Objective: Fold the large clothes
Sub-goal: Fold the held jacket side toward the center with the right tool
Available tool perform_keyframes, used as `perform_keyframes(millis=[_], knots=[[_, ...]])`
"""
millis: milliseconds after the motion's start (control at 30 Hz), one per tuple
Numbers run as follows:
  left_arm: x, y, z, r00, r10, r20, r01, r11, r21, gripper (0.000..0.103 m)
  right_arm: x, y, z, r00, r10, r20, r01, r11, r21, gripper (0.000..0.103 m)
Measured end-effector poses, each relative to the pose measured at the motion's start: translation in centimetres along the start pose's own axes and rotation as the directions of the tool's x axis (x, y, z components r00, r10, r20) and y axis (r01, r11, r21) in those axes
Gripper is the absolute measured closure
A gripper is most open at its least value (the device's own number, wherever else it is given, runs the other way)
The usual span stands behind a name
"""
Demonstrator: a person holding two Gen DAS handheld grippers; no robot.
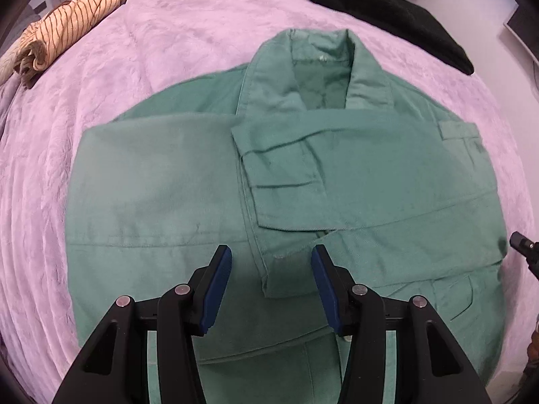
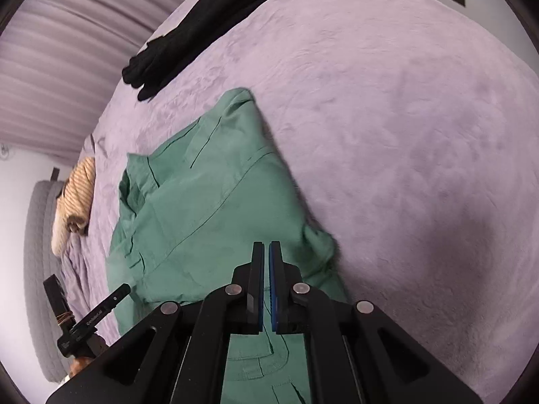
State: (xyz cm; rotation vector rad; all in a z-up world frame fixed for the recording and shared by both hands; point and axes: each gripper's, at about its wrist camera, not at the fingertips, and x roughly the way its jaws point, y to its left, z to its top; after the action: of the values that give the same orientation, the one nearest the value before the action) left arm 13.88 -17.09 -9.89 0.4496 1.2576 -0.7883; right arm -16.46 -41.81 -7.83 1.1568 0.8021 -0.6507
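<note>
A green jacket (image 1: 370,181) lies face up on the lilac blanket (image 1: 168,33), collar at the far end, both sleeves folded across the chest. My left gripper (image 1: 271,256) hovers above it, open; a sleeve cuff (image 1: 286,269) lies below the gap between its fingers, untouched by the pads. In the right wrist view my right gripper (image 2: 266,245) is shut over the jacket's (image 2: 209,208) bunched side edge, and I see no cloth between its pads. Its tip (image 1: 520,245) shows just off the jacket's right edge. The left gripper (image 2: 114,298) appears at the lower left.
A black garment (image 1: 397,13) lies at the bed's far right corner. A striped tan garment (image 1: 64,27) is bunched at the far left. Bare lilac blanket (image 2: 404,134) spreads wide beside the jacket. A grey padded headboard (image 2: 40,269) stands past the striped garment.
</note>
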Motion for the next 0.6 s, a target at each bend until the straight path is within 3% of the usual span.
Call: perform_keyframes(millis=[133,200,267,300,433,600], knots=[[1.7,1.7,-0.6,0.998,-0.063,0.012,0.064,0.996,-0.068,0.051,3.3,0.1,0.2,0.996,-0.070,-0.059,0.067,0.997,-0.050,0.100],[1.6,1.6,-0.6,0.998,-0.058,0.016,0.059,0.997,-0.042,0.051,4.5,-1.1,0.5,0.991,-0.104,-0.080,0.098,0.993,-0.069,0.103],[1.2,1.4,-0.8,1.000,-0.026,0.014,0.026,1.000,-0.017,0.047,5.0,-1.8,0.5,0.994,-0.076,-0.080,0.069,0.994,-0.088,0.103],[1.0,1.6,-1.0,1.000,0.000,0.012,0.000,1.000,-0.015,0.038,4.8,-1.8,0.5,0.994,-0.073,-0.076,0.065,0.992,-0.105,0.103],[-0.4,3.5,-2.0,0.998,0.056,0.010,-0.056,0.997,-0.058,0.037,4.3,-1.0,-0.1,0.988,-0.134,-0.078,0.121,0.981,-0.153,0.103],[-2.9,9.0,-4.6,0.991,0.134,0.019,-0.129,0.976,-0.177,0.037,3.8,-1.3,-0.4,0.986,-0.137,-0.091,0.124,0.982,-0.140,0.103]])
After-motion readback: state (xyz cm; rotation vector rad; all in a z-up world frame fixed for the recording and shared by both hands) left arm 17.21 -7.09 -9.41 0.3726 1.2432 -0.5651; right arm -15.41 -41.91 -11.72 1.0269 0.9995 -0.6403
